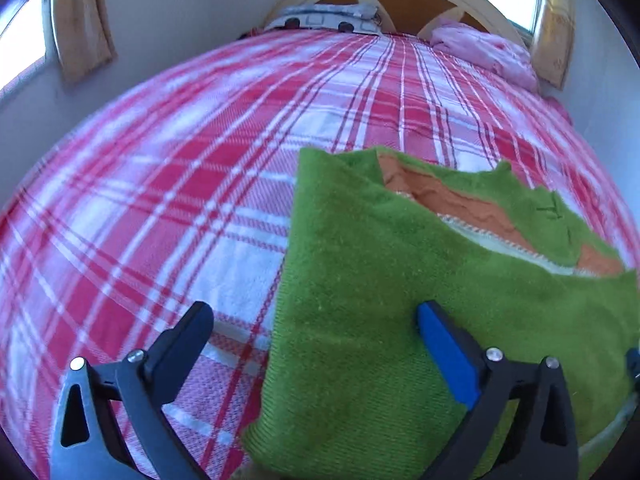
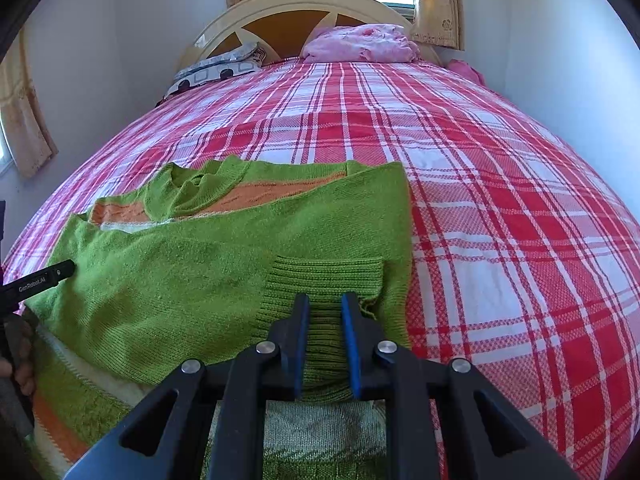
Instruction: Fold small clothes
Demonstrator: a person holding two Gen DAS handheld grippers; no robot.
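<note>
You're at the foot of a bed w/ a red-and-white plaid blanket (image 2: 500,208), curved headboard (image 2: 280,4) and curtained window far ahead of both tongs, pink bedding (image 2: 360,46) bunched up there on the right.

The green sweater (image 2: 192,272) lies on the blanket right in front of you, orange and white stripes showing where a layer is turned back. Its ribbed cuff (image 2: 324,280) runs straight into your right gripper (image 2: 325,304): pads nearly together, pinched on that ribbing, so the cuff is clamped. Your left gripper (image 1: 316,314) is wide apart, nothing in it; one finger sits over the plaid just left of the sweater's folded edge, the blue-padded finger (image 1: 444,344) over the green knit. From the right cam its tip (image 2: 60,270) shows at the sweater's far left edge.

Step, as I read it: mid-fold, sleeve being brought in across the body. Next move prob calls for laying the cuff flat on the body and letting go w/o dragging the layer under it, while the left finds an edge to pin or lift.

Both tongs pitch down toward the bed, right one low and close over the knit.
</note>
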